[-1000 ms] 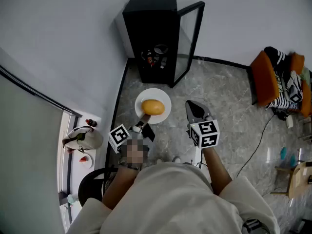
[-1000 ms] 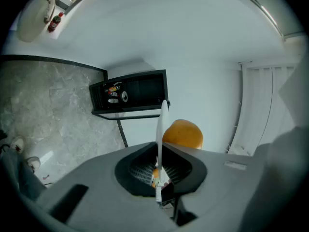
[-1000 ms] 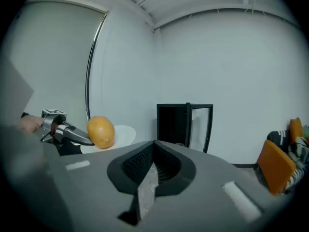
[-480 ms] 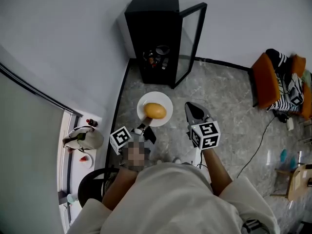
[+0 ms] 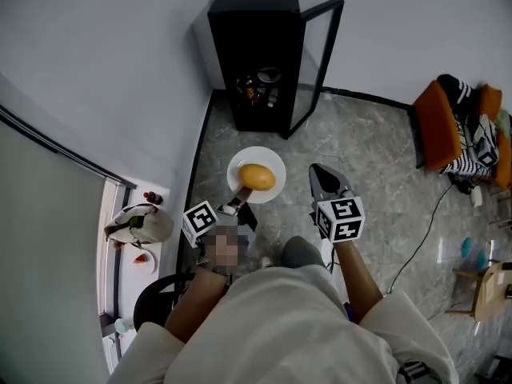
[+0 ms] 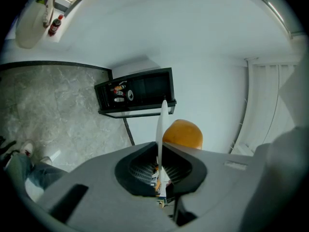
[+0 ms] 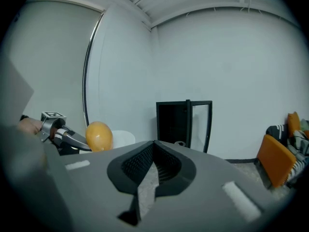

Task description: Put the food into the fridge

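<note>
**1. Fridge** [image 5: 254,54]. Black upright cabinet vs. white wall, glass door [image 5: 318,50] swung wide open. Contents: a cluster of small bottles & cans [image 5: 259,88] on one low shelf. The rest of the interior was dark, so no. & kind of items weren't legible.

**2. Plate** [image 5: 272,159]. White, round, held in the air over the grey stone floor [image 5: 376,158]. It was in front of the fridge's open side, not yet inside. Contents: one food item [image 5: 257,176], a smooth yellow-orange oval at approx. plate centre. Kind of food couldn't be told.

**3. Left gripper** [image 5: 238,192]. Fingers were clamped on the plate rim farthest from the fridge. In the left gripper view the rim showed edge-on btwn the ribbed pads, w/ the food beyond it & the fridge behind. The hand behind the marker cube couldn't be made out.

**4. Right gripper** [image 5: 322,176]. Fingers were closed together w/ nothing btwn them. It was beside the plate but apart from it, pointing toward the fridge.

**5. Chair** [image 5: 436,130]. Orange, well off to the fridge's door side, w/ striped cloth [image 5: 472,146] heaped on it. Far end was cut off at the frame edge.

**6. Window ledge** [image 5: 152,250]. Well off to the fridge's hinge-less side. It carried a pale bulky object [image 5: 140,224] & a small red-capped bottle [image 5: 149,201], both too small to identify.
</note>
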